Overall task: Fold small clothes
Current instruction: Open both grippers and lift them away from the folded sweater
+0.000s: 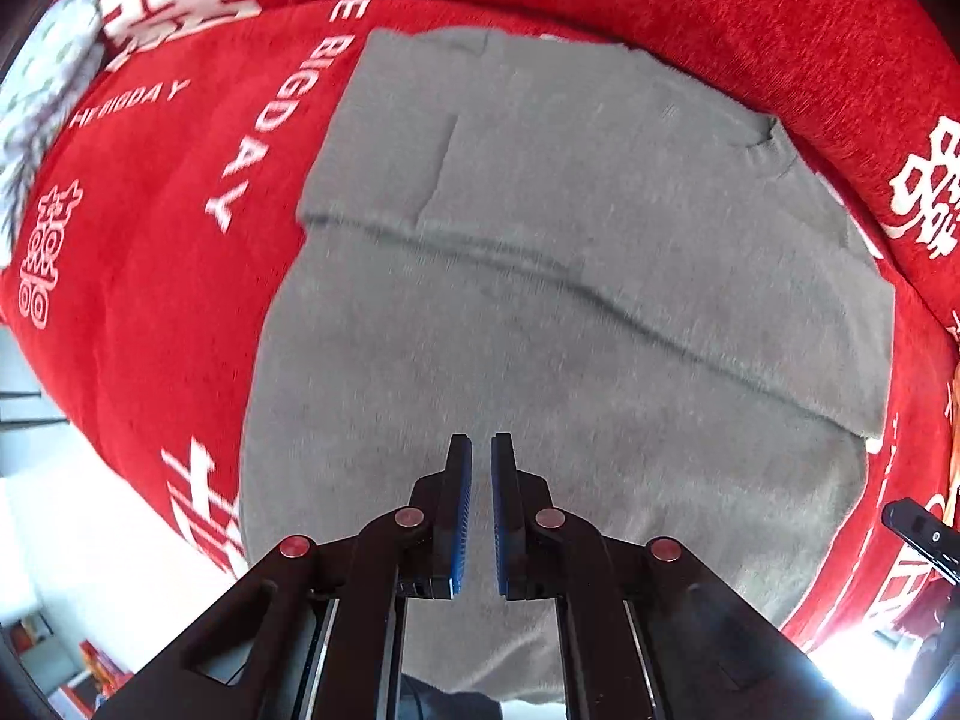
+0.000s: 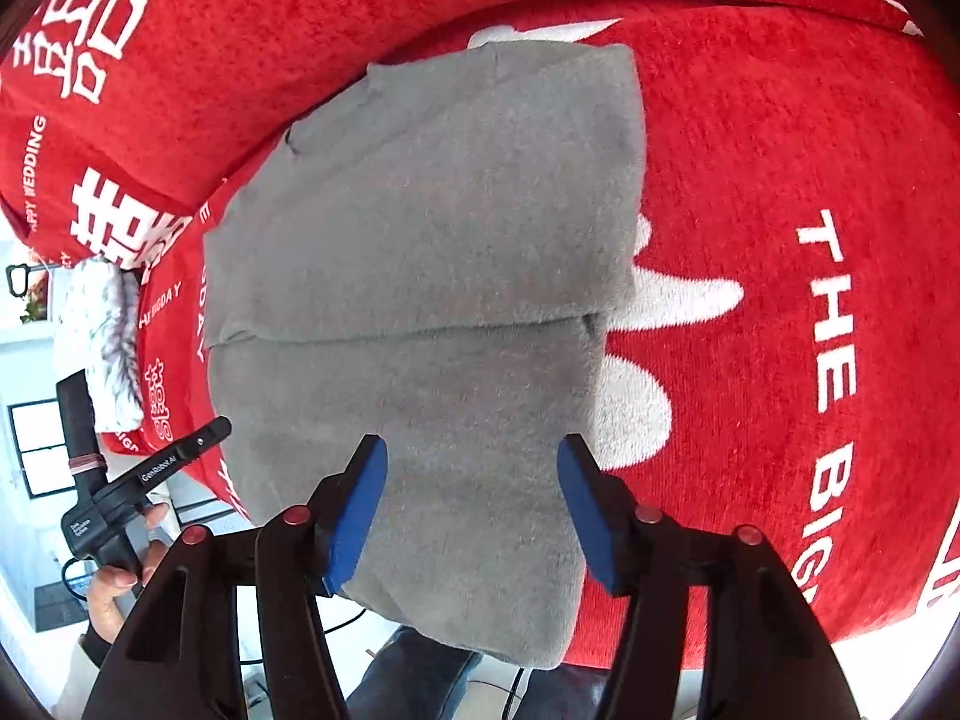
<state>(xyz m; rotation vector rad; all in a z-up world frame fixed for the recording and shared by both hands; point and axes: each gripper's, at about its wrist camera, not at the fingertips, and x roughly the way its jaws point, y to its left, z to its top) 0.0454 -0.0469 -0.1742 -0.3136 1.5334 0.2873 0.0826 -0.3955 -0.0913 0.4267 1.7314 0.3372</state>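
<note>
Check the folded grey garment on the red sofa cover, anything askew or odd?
Mostly tidy. The grey knit garment lies folded on the red printed sofa cover. Its near end hangs past the cushion's front edge, and the top layer's edge runs slanted across it with a few creases. No damage or spill visible.

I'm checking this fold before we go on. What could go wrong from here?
The grey garment overhangs the front edge of the red cover and may slide off. Neither the open right gripper nor the shut left gripper holds it, so the folded layer could shift.
</note>
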